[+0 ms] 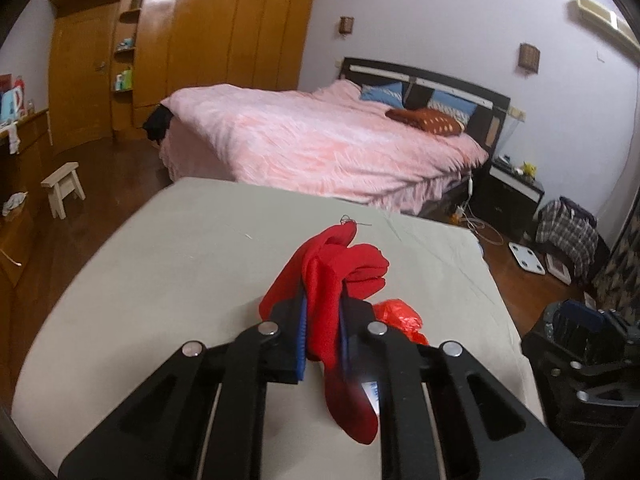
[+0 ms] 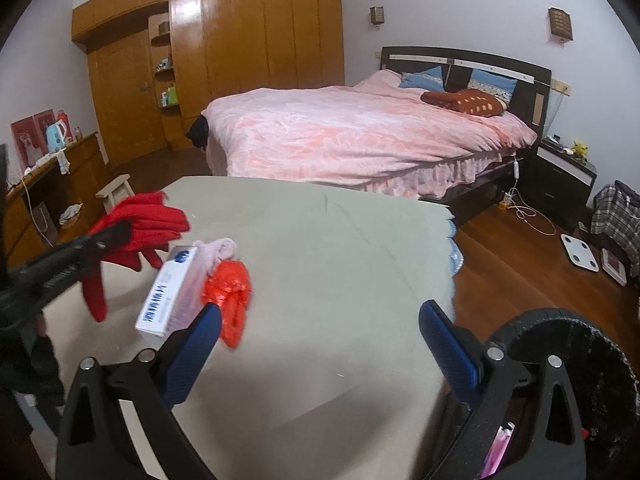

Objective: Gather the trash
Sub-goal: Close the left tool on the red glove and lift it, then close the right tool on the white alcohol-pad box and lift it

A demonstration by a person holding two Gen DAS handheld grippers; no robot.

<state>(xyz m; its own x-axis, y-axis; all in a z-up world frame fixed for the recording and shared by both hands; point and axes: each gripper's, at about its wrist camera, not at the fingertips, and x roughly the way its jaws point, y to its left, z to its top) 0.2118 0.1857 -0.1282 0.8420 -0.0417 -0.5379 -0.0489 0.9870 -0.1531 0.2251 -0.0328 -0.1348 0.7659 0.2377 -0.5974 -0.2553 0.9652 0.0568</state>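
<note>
A red fabric glove (image 1: pixel 340 276) hangs lifted above the beige-covered table (image 1: pixel 180 248), and my left gripper (image 1: pixel 322 312) is shut on it. From the right wrist view, the left gripper (image 2: pixel 116 232) holds the glove (image 2: pixel 152 220) at the table's left. Under it lie a white printed box (image 2: pixel 168 292), a pale pink wrapper (image 2: pixel 218 252) and a crumpled red plastic bag (image 2: pixel 230 292). My right gripper (image 2: pixel 320 324) stands open over the table's near side, with nothing between its blue pads. A black trash bin (image 2: pixel 584 356) sits at the lower right.
A pink-covered bed (image 2: pixel 360 132) stands beyond the table, with a wooden wardrobe (image 2: pixel 248 40) behind it. A small stool (image 1: pixel 64 188) and a low cabinet (image 1: pixel 20 160) are at the left. A white scale (image 2: pixel 580 252), cables and a dark nightstand (image 2: pixel 564 180) are on the right floor side.
</note>
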